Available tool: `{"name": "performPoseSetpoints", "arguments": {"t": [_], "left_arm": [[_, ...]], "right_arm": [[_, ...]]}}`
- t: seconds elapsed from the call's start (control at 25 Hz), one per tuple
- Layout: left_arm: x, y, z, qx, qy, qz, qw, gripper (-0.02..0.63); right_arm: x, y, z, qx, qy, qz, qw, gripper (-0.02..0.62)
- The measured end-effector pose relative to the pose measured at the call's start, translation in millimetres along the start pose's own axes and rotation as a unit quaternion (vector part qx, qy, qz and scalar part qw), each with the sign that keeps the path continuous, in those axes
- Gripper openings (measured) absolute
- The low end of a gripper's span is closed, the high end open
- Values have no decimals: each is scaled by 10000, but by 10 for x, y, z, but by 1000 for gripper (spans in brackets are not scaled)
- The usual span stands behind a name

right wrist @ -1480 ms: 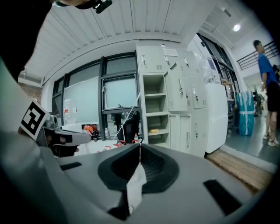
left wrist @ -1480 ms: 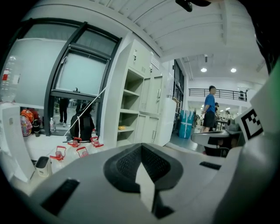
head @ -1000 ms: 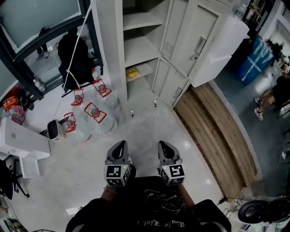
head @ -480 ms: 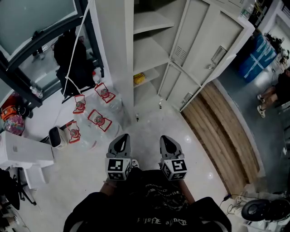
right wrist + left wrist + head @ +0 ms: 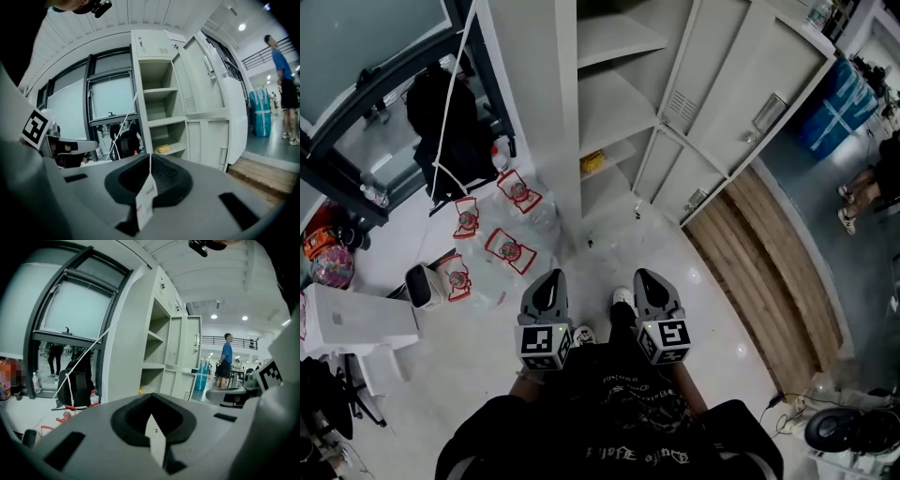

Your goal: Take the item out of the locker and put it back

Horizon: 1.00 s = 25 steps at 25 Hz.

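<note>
The tall grey locker [image 5: 609, 103] stands open with bare shelves. A small yellow item [image 5: 593, 162] lies on its low shelf; it also shows as the yellow item [image 5: 142, 390] in the left gripper view and the yellow item [image 5: 163, 148] in the right gripper view. My left gripper [image 5: 546, 286] and right gripper [image 5: 652, 284] are side by side over the floor, well short of the locker and pointing at it. The left gripper [image 5: 151, 413] has its jaws pressed together with nothing between them. So does the right gripper [image 5: 150, 154].
The locker door [image 5: 750, 94] hangs open to the right above a wooden platform [image 5: 769, 272]. Several water jugs [image 5: 511, 251] and a black backpack [image 5: 450, 117] sit left of the locker. A white box [image 5: 356, 323] is at far left. A person [image 5: 227, 359] stands in the distance.
Both grippers have moved forward together toward the locker, which now sits nearer and larger in the head view. Their jaws have stayed shut.
</note>
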<state>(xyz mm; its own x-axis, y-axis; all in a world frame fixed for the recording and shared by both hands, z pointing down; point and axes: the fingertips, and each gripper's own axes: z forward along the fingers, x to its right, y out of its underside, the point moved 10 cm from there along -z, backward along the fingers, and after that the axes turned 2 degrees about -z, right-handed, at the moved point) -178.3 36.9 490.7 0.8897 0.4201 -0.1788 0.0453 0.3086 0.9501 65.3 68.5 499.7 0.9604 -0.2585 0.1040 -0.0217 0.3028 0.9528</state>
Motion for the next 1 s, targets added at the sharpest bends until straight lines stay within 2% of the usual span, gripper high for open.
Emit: {"name": "performPoseSetpoints", "arguments": {"t": [0.52,1.0], "left_arm": [[155,-228,667,156,-590,-170,9980,6],[192,-231,1141,9,-1183,-293,9925,6]], "right_arm": [[634,-403,730,1,-662,-342,9972,6],[1107,-536,1424,-27,-1095,-447,9930,8]]}}
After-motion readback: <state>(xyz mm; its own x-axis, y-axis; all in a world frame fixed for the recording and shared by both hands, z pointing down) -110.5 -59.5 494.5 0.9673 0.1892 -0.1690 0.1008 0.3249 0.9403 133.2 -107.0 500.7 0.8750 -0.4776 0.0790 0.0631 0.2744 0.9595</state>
